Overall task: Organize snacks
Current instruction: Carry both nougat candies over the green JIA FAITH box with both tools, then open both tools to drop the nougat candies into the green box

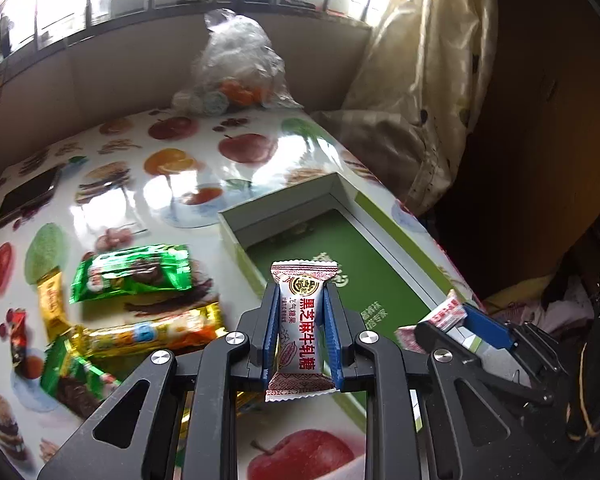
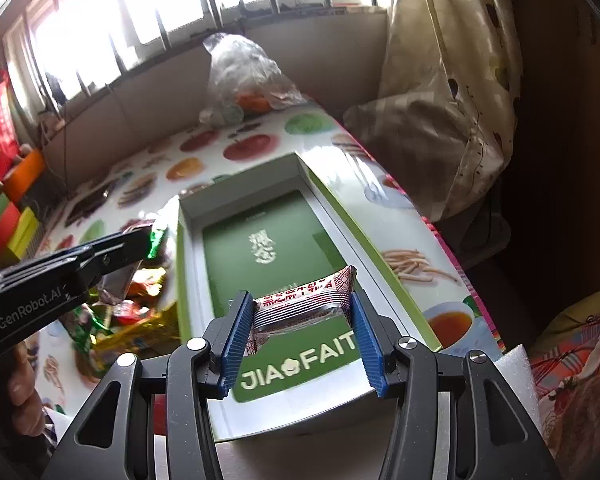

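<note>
My left gripper (image 1: 302, 292) is shut on a white-and-red nougat candy (image 1: 300, 320), held upright between the blue pads, just over the near left edge of the open green-bottomed box (image 1: 280, 200). My right gripper (image 2: 300, 300) grips a second, similar candy (image 2: 304, 300) crosswise above the box floor (image 2: 236, 248). In the left wrist view the right gripper (image 1: 452, 320) shows at the right with its candy (image 1: 444, 314). The left gripper (image 2: 136, 248) reaches in from the left in the right wrist view. Loose snacks lie left of the box: a green packet (image 1: 136, 272) and a golden bar (image 1: 152, 334).
The fruit-patterned table (image 1: 172, 184) carries a clear plastic bag (image 1: 240, 64) at the back and a phone (image 1: 26, 196) at the left. A curtain (image 1: 420, 80) hangs past the right edge. Coloured boxes (image 2: 8, 224) stand far left. A person's hand (image 2: 24, 380) shows low left.
</note>
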`<state>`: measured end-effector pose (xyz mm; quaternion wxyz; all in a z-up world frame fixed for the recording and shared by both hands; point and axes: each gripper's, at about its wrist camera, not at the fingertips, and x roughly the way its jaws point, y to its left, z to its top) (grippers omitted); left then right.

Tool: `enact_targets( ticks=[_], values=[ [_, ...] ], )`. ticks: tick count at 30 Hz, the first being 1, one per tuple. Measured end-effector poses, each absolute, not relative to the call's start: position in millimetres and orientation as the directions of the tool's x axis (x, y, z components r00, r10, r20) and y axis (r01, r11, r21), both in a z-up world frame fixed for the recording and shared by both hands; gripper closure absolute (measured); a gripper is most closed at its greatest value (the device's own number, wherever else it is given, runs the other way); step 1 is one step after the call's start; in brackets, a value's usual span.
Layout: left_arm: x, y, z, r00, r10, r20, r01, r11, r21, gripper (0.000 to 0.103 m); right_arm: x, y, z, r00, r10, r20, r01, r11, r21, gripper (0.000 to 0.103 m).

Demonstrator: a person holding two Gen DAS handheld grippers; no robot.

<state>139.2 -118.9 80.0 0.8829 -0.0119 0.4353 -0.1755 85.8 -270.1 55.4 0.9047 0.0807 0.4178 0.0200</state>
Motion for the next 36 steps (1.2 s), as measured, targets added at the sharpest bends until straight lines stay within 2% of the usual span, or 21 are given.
enact_targets(
  ticks=[17, 36],
  values=[
    [159.5, -158.1, 38.6, 0.456, -0.335, -0.824, 0.345, 0.921, -0.183, 0.081, 97.2, -275.4, 24.4, 0.590, 0.092, -0.802, 0.001, 0.993, 0.115, 0.052],
    [165.1, -162.3, 24.2, 0.422, -0.324, -0.847, 0.349, 0.920, -0.178, 0.081, 93.7, -275.0, 24.7, 0.614, 0.082, -0.785, -0.005, 0.995, 0.101, 0.043]
  ],
)
